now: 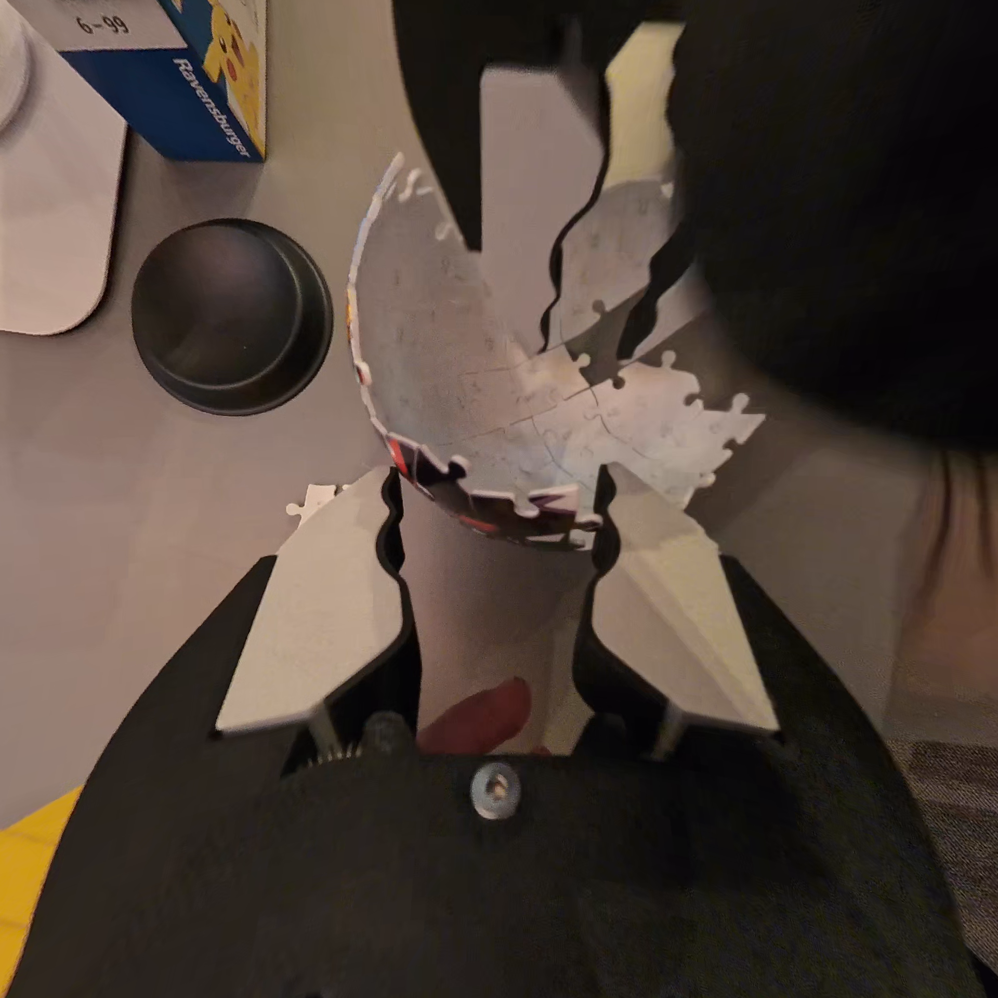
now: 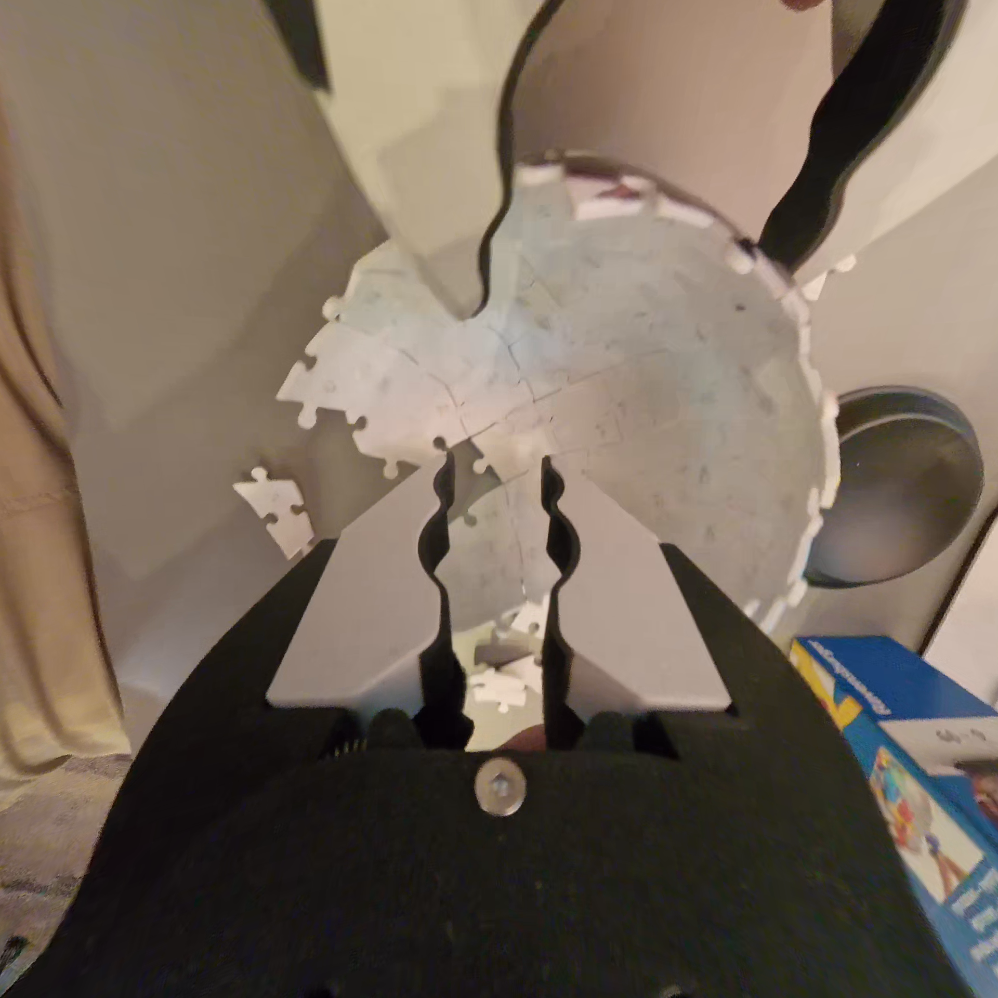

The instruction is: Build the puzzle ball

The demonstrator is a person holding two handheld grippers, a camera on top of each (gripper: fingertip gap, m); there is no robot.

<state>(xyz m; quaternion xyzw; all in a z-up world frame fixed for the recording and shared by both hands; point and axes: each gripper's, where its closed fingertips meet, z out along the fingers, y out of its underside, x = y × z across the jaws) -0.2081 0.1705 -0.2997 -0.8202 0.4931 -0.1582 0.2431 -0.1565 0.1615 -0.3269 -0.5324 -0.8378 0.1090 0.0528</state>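
Left hand-held gripper [image 1: 497, 486] spread around half-built puzzle ball [image 1: 459, 345] | right hand-held gripper [image 2: 496, 459] parted | blue printed box [image 1: 178, 81]

White-backed puzzle ball shell [image 1: 459, 351], black round stand [image 1: 232, 316], blue box [image 1: 178, 81]

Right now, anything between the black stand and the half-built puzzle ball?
No. In the left wrist view a narrow strip of bare grey table separates the black stand from the half-built puzzle ball.
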